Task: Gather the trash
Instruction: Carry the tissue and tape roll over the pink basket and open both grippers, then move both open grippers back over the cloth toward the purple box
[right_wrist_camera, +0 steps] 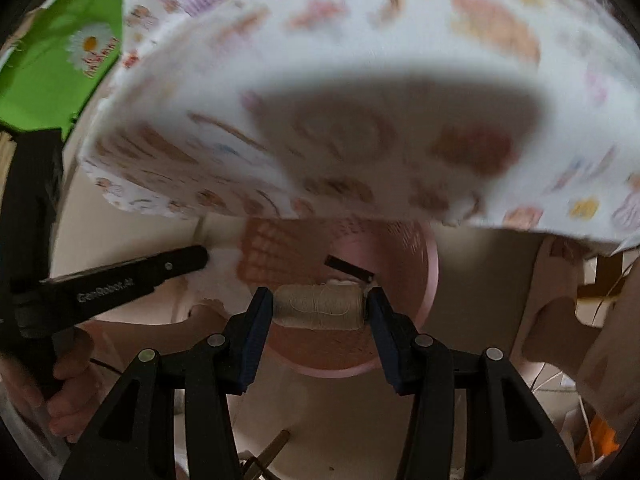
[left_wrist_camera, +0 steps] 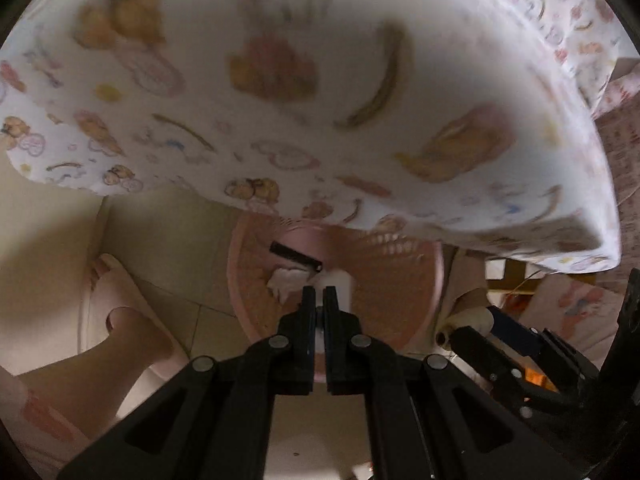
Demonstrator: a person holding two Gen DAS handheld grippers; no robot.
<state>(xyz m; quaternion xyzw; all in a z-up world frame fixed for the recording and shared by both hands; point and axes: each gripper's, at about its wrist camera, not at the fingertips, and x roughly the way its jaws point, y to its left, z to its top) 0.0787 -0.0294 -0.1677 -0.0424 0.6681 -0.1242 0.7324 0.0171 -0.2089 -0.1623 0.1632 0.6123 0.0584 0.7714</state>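
- Right gripper (right_wrist_camera: 318, 310) is clamped endwise on a cream thread spool (right_wrist_camera: 318, 309), poised above the round pink plastic basket (right_wrist_camera: 430, 280) for dropping.
- Left gripper (left_wrist_camera: 319, 296), jaws together, pinches something white I cannot identify, over that basket at twelve o'clock.

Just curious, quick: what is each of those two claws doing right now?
Left gripper: closed, pinching something thin and white.
Right gripper: closed on a beige thread spool.

Pink round plastic mesh basket (left_wrist_camera: 400, 292) on the floor below the cartoon-printed cloth-covered bench (left_wrist_camera: 280, 80) edge, crumpled white tissue (left_wrist_camera: 286, 280) and black flat strip (left_wrist_camera: 296, 258) inside.
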